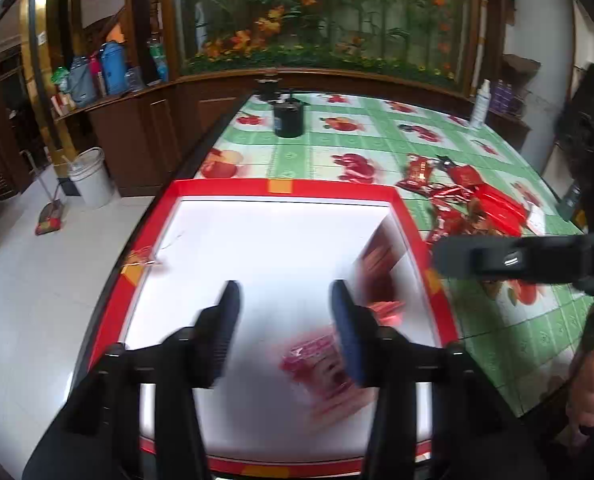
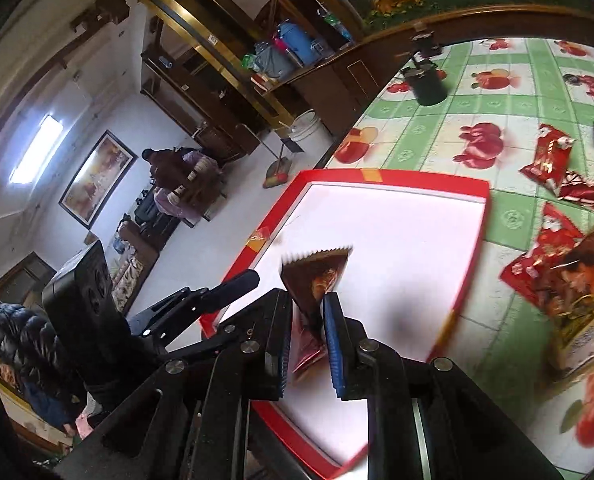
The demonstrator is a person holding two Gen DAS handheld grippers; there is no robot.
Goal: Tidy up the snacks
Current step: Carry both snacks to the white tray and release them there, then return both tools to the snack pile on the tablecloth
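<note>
Red tray (image 1: 225,189) holds one packet (image 1: 317,364); left jaws gape empty, right jaws pinch another packet (image 2: 315,280).

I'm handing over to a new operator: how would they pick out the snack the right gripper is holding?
Find the red-rimmed white box on the green tablecloth. Above it, the right gripper pinches a brown packet with a zigzag top edge. The loose packets on the cloth are mostly red.
</note>
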